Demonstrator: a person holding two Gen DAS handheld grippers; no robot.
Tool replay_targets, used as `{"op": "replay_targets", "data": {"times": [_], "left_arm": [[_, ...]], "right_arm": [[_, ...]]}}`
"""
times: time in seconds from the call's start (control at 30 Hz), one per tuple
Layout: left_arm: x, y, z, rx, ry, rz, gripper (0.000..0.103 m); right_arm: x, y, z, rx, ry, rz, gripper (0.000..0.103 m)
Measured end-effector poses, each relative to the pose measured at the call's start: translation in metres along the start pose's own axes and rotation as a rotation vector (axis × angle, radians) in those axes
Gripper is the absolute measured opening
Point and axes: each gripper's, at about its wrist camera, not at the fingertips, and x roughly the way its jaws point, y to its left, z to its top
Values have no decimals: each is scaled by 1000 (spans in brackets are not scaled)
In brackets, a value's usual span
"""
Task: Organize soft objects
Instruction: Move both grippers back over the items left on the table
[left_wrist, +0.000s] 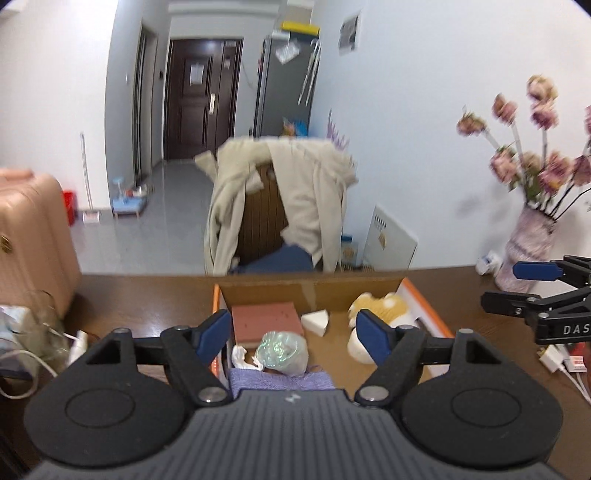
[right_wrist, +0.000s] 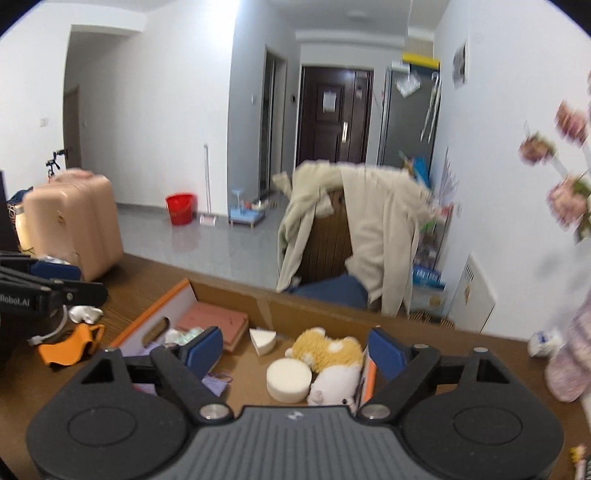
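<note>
Both my tools — left tool (left_wrist: 291, 336), right tool (right_wrist: 295, 354) — hang released over the box (left_wrist: 314, 290) at the table's far edge; plush toy (right_wrist: 328, 354) inside — light, squashy, grab its body.

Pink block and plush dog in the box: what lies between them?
A white wedge sponge lies on the box floor between the pink block and the plush dog; the right wrist view shows it best.
</note>
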Motion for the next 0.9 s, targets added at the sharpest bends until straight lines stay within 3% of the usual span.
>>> {"op": "replay_targets", "data": {"times": [0.17, 0.3, 0.47, 0.63, 0.77, 0.9], "left_arm": [[-55, -14, -4, 22, -49, 1, 78], [-100, -24, -28, 23, -95, 4, 80], [-153, -35, -83, 51, -173, -6, 88], [-187, -43, -149, 84, -213, 32, 92], [-205, -45, -201, 75, -193, -9, 100], [-211, -47, -246, 43, -151, 23, 100]], "right_arm": [[-58, 5, -6, 4, -48, -3, 89], [-94, 13, -29, 14, -75, 18, 90], [-138, 25, -78, 33, -112, 77, 91], [-171, 39, -140, 40, -167, 114, 98], [-187, 54, -190, 87, -165, 101, 99], [-197, 68, -238, 159, -99, 83, 99]]}}
